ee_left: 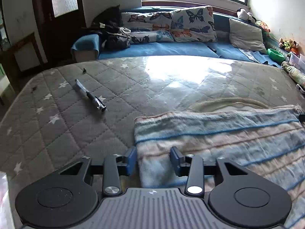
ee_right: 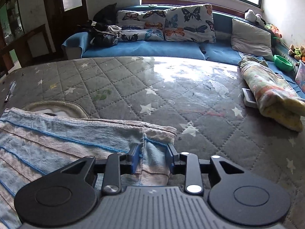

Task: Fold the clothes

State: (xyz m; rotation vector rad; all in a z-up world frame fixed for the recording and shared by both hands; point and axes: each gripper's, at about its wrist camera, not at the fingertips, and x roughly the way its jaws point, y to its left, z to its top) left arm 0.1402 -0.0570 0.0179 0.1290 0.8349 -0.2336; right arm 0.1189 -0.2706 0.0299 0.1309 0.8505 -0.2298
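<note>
A striped pale blue and pink fleece garment (ee_left: 219,139) lies flat on the grey quilted star-pattern table cover (ee_left: 66,114). My left gripper (ee_left: 154,159) is open, its jaws standing over the garment's left edge. In the right wrist view the same garment (ee_right: 66,145) fills the lower left. My right gripper (ee_right: 154,158) is open with its jaws either side of the garment's right corner. A beige collar (ee_right: 57,105) shows beyond the folded edge.
A black pen (ee_left: 91,96) lies on the cover at left. A rolled floral cloth (ee_right: 270,93) and a small white box (ee_right: 248,97) sit at the right. A blue sofa (ee_right: 152,49) with butterfly cushions (ee_right: 188,23) stands behind.
</note>
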